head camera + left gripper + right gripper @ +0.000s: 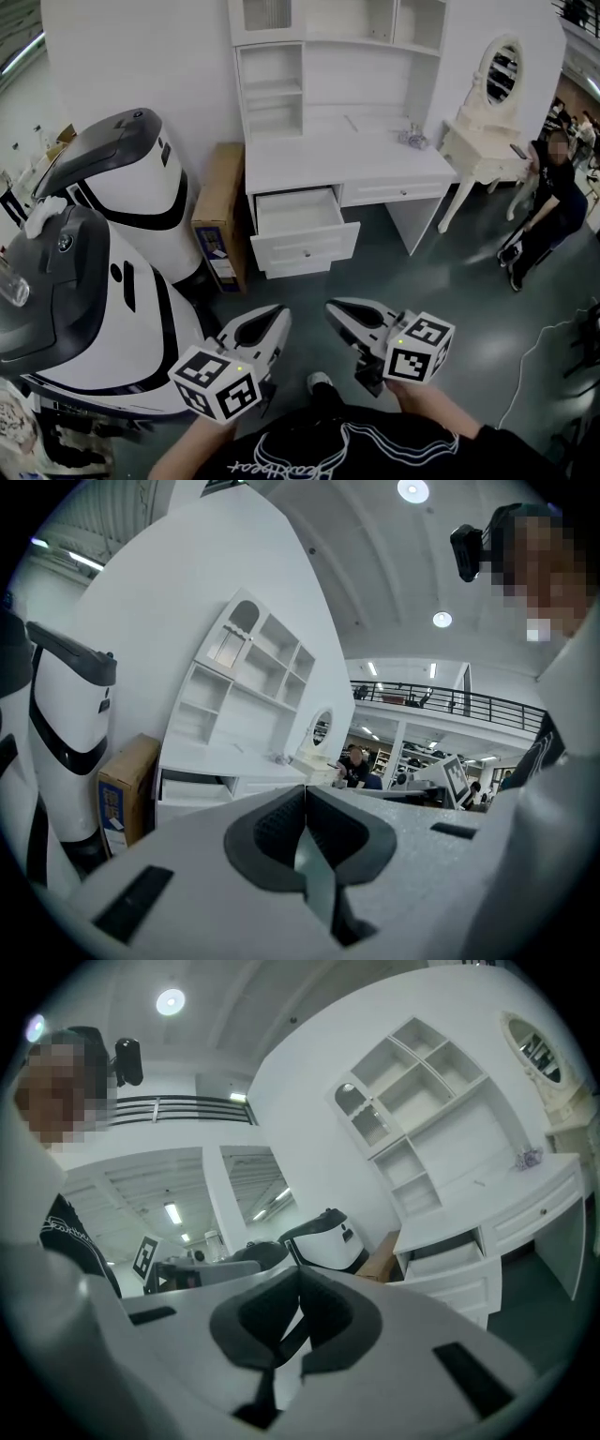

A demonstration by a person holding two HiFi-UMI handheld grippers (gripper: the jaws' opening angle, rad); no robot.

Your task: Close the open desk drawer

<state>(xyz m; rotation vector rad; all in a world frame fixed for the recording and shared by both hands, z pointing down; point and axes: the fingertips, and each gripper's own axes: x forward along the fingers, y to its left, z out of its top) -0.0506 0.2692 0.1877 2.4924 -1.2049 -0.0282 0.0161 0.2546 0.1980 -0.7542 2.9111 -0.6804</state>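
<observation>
The white desk point(347, 157) with a hutch stands against the far wall. Its left drawer point(302, 230) is pulled out, with the drawer front well forward of the desk; the right drawer point(394, 190) is flush. Both grippers are held low and close to my body, far short of the desk. The left gripper point(270, 319) and the right gripper point(339, 311) point toward the drawer side by side. In the left gripper view the jaws of the left gripper point(305, 797) meet with nothing between them, and the drawer point(192, 787) shows far off. The right gripper point(298, 1277) is likewise shut and empty, with the drawer point(452, 1262) far off.
Two large white-and-black rounded machines point(89, 281) fill the left side. A cardboard box point(220, 211) leans beside the desk's left. A white vanity table with an oval mirror point(487, 122) stands at the right, a person point(553, 192) next to it. A cable point(530, 361) lies on the dark floor.
</observation>
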